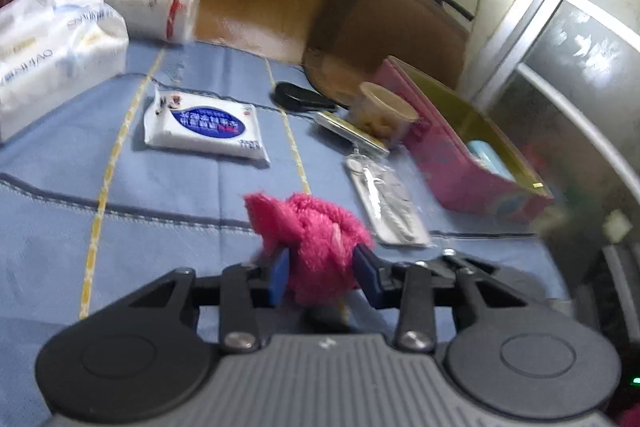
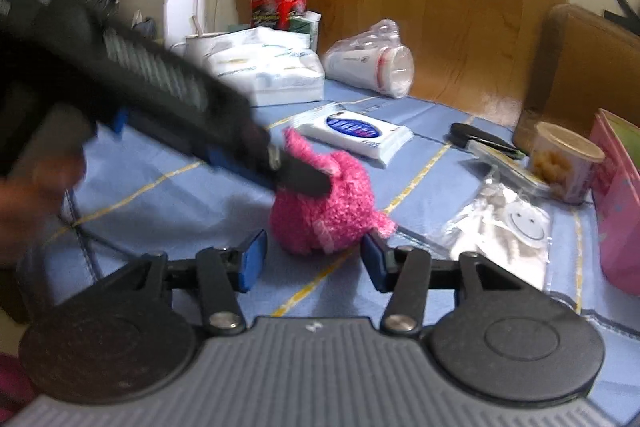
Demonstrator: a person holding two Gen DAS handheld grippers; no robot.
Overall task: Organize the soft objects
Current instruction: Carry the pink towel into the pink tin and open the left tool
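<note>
Pink fuzzy cloth (image 1: 320, 247) sits clamped between my left fingers (image 1: 280, 277), on the blue worktop (image 1: 160, 187). My right fingers (image 2: 252, 259) stand released, flanking it.

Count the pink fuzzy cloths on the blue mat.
1. The pink fuzzy cloth sits bunched on the blue mat between the left tool's pads; others may be hidden.

Fuzzy toy (image 1: 316, 247) sits on cloth-covered desk (image 1: 120, 195), btwn left gripper (image 1: 326, 275) fingers. Beyond it, wipes pack (image 1: 204, 125) lies flat; tissue bundle (image 1: 52, 43) far left, bagged cup stack (image 1: 160, 3) behind that. Right of toy: flat packet (image 1: 384, 203), then open box (image 1: 468, 151); lidded tub (image 1: 384, 113) at box's near end.
</note>
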